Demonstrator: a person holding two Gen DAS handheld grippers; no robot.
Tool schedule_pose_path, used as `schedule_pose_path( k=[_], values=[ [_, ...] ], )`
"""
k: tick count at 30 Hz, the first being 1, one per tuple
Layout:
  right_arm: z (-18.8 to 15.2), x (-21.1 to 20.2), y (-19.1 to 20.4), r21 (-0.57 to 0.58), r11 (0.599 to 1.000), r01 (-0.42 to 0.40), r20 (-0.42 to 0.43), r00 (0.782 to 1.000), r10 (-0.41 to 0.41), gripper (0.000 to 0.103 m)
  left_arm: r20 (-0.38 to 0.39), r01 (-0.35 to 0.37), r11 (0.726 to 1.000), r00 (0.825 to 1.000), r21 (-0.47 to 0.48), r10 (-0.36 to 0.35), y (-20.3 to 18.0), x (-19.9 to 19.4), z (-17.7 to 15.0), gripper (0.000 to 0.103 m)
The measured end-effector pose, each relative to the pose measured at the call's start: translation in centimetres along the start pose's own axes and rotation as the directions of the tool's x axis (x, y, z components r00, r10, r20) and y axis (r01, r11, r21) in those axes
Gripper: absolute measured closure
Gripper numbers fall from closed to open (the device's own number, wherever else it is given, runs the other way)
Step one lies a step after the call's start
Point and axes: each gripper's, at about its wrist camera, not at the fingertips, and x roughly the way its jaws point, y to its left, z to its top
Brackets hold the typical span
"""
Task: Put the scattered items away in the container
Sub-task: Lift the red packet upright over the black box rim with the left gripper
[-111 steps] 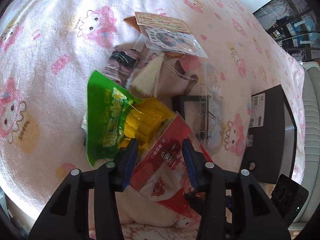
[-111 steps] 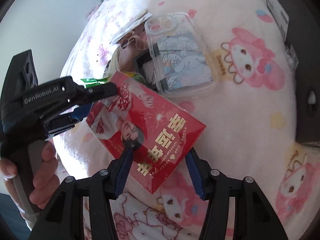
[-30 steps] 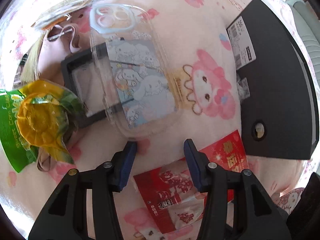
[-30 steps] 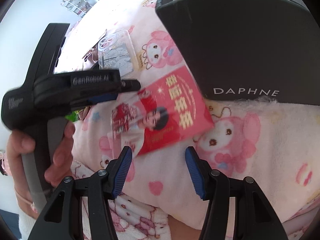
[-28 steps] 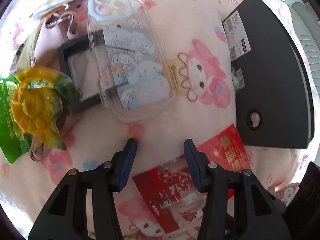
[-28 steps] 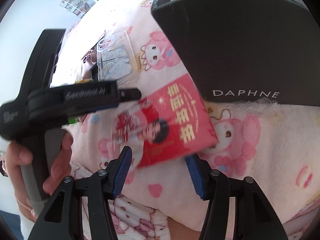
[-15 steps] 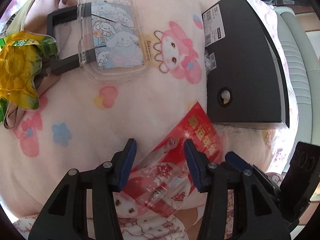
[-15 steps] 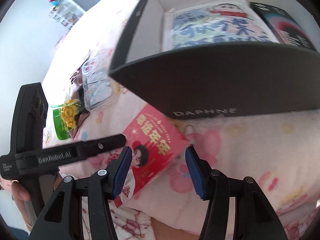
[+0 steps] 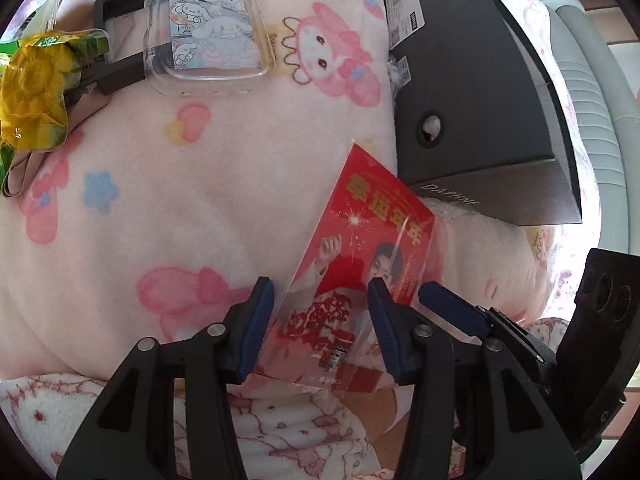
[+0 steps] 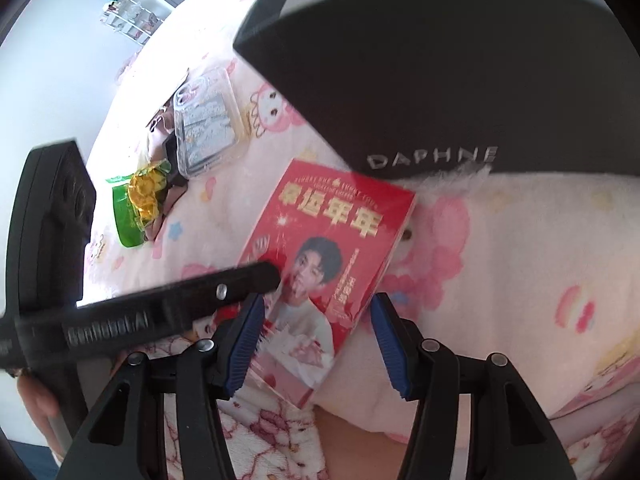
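Observation:
A red card packet (image 9: pixel 372 232) in a clear sleeve hangs tilted just above the pink blanket, its far corner close to the black DAPHNE box (image 9: pixel 480 80). My left gripper (image 9: pixel 320 312) is shut on the packet's near end, blue pads on its two long edges. In the right wrist view my right gripper (image 10: pixel 316 320) is shut on the same red packet (image 10: pixel 332 232) from the other side. The box (image 10: pixel 460 80) looms right behind the packet, and its inside is hidden. One left finger (image 10: pixel 256 276) lies across the packet.
Scattered on the cartoon-print blanket (image 9: pixel 180 200) lie a clear phone case (image 9: pixel 208 32), a black frame (image 9: pixel 116 72) under it and a green-and-yellow corn packet (image 9: pixel 32 84). A grey ribbed surface (image 9: pixel 592 80) runs beyond the box. A hand (image 10: pixel 36 400) holds the left gripper.
Both grippers have carried the red packet toward the black box. In the left wrist view the pile has slid to the upper left, and the box wall now fills the right wrist view.

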Motion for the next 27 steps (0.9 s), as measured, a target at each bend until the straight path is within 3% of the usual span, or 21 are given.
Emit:
schedule_pose_path(
  k=[5,8,11,15,20,23,27],
  values=[
    [0.2,-0.8,-0.9,0.018,1.0,0.02,0.017,1.0,-0.02,0.051,0.041,0.051,0.996,0.998,-0.077,-0.048,2.5,-0.9,0.8,0.054],
    [-0.1,-0.8,-1.7,0.03,0.999,0.025,-0.005,1.0,-0.025,0.051,0.059,0.056,0.995,0.997,-0.078,-0.051,3.6,-0.7,2.6,0.064],
    [-0.5,-0.1,-2.1,0.043,0.999,0.008,-0.021,1.0,-0.007,0.051,0.044,0.019,0.998,0.999,-0.056,-0.017,3.4,-0.3,1.9,0.074],
    [-0.6,0.0,-2.1,0.045,0.999,0.014,-0.004,1.0,-0.014,0.051,0.033,-0.001,1.0,0.999,-0.03,0.002,3.0,-0.3,1.1,0.075],
    [-0.4,-1.0,-2.5,0.047,0.998,0.052,0.033,0.998,-0.054,0.052,0.004,0.091,0.996,0.996,-0.009,-0.091,2.8,-0.2,0.3,0.077],
    [-0.4,-1.0,-2.5,0.035,0.996,0.085,0.037,0.996,-0.086,0.052,0.032,0.093,0.995,0.995,-0.033,-0.092,3.3,-0.5,0.5,0.077],
    [-0.5,-0.7,-2.6,0.035,0.996,0.086,0.028,0.996,-0.087,0.051,0.045,0.077,0.995,0.996,-0.059,-0.074,2.7,0.2,1.0,0.068]
  ],
)
